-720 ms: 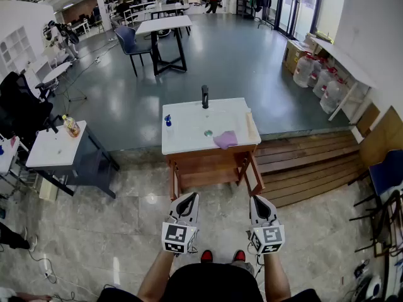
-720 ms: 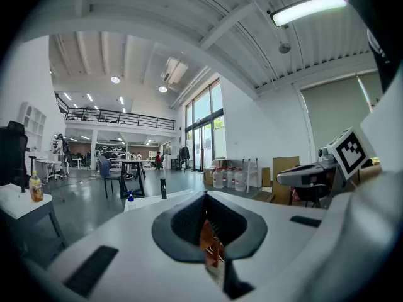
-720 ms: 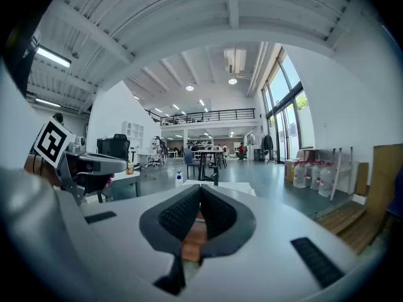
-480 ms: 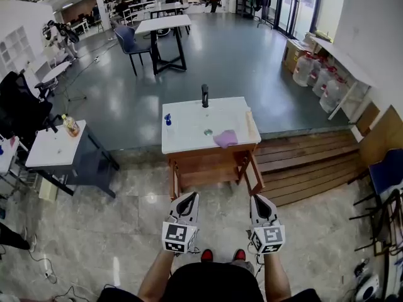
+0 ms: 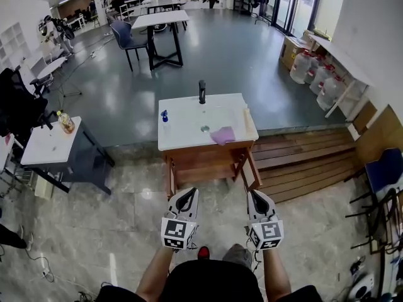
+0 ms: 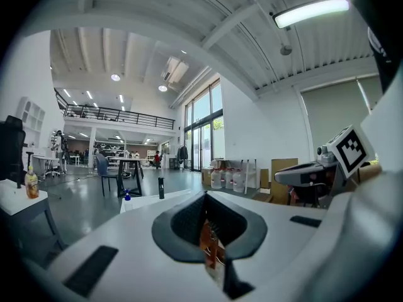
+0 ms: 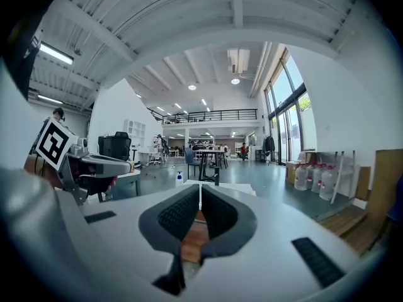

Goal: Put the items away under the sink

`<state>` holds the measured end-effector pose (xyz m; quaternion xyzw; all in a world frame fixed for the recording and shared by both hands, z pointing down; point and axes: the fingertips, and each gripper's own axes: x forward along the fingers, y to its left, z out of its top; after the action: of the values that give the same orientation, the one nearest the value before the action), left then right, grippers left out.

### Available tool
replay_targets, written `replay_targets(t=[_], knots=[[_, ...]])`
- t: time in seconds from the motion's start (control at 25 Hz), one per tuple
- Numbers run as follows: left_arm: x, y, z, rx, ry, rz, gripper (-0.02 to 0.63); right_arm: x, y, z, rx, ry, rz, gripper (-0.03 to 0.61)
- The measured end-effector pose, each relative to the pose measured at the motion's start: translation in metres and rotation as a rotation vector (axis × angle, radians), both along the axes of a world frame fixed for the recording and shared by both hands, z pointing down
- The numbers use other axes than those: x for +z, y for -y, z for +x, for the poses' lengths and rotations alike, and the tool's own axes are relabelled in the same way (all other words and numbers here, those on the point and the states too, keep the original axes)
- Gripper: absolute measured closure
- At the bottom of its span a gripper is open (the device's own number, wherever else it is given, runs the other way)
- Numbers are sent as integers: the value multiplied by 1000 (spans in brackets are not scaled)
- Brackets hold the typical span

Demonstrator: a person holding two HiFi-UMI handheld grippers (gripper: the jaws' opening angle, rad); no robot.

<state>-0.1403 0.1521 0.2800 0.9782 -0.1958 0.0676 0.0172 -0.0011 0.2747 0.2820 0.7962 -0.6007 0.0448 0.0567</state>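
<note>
Sink (image 5: 182, 128) cabinet (image 5: 201, 159) interior cannot be made out.

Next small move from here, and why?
Probably step forward toward the sink vanity. The left gripper and right gripper are both shut and empty, well short of it. The purple cloth and blue spray bottle lie on its top, likely out of reach.

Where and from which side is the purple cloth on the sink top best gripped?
Probably its near edge, from the front and above: the purple cloth lies limp by the front edge of the sink top, right of the drain, so it could be pinched up there.
</note>
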Motion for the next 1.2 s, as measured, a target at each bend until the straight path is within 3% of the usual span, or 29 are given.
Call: replay_targets(t=[0.32,0.84,1.2], knots=[[5,18,33,-7,8,2,607,12,31,30,-40,14,-20,546],[43,92,118,-183,89,-63,607,63,147,127,-233,20,-108,546],[94,137,146,-304,154,-139,607,122,210,175,-325,30,-200,546]])
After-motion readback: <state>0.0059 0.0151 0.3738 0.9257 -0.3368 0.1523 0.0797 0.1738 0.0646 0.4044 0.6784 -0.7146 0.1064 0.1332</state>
